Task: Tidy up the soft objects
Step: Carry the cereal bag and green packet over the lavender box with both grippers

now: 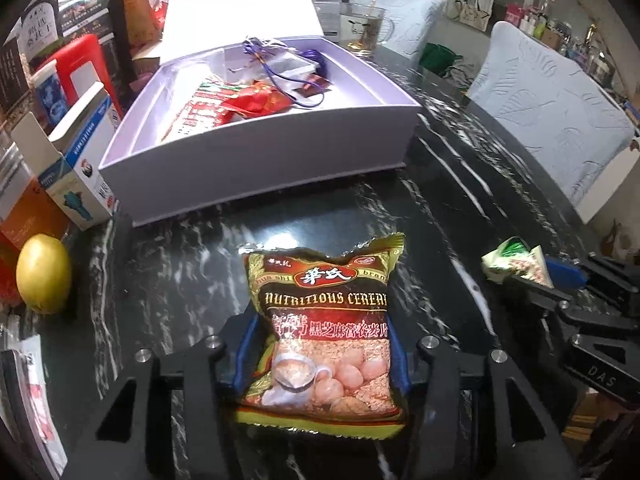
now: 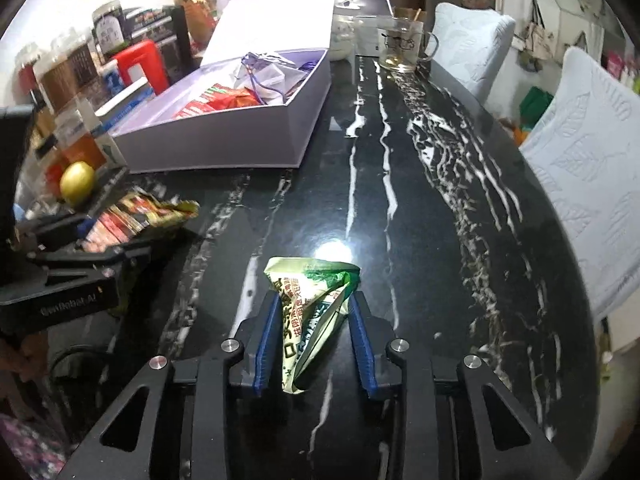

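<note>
Left wrist view: I have the left gripper [image 1: 320, 354] clamped on the cereal packet [image 1: 320, 336], the right gripper [image 2: 314, 312] pinching the green sachet [image 2: 312, 308]; lavender box [image 1: 256, 168] at 12 o'clock, partly filled, awaits both

left wrist: steep, close over table [image 1: 168, 280] | right wrist: same | shared: box [image 1: 256, 168]

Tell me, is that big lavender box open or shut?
Open: the box has its lid tipped back, and packets lie visible inside.
</note>
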`<state>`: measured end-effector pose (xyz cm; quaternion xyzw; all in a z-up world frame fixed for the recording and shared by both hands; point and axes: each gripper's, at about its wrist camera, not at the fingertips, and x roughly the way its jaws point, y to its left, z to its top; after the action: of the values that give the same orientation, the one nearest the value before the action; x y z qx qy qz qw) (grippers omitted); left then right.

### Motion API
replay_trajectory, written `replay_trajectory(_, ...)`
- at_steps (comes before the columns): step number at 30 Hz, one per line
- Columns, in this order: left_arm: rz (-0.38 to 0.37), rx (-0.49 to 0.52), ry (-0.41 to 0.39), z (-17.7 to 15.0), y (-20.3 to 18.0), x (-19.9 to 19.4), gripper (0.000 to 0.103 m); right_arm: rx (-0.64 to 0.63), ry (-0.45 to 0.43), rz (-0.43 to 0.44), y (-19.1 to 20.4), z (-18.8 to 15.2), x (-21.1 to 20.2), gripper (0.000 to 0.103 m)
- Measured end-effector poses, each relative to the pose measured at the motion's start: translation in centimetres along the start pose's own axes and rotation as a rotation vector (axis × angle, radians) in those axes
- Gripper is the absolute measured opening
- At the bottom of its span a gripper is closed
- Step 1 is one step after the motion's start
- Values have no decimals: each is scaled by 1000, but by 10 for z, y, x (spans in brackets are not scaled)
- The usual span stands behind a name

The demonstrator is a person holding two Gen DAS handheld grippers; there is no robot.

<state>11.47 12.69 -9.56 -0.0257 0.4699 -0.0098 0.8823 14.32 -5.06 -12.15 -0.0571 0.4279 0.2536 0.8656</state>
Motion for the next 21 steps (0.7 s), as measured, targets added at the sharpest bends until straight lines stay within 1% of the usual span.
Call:
replay_trajectory(6,-30,10,-10,-9,-9,-10,51,26,-9,72,7,-15,-13,34)
replay_trajectory(16,-79,43,-55,-24,-28,-37,51,41,-53,90,19,-39,-42,34)
replay_trajectory(21,-91,57,-81,-27,-33,-48,51,57,-81,115,21,-44,-53,34)
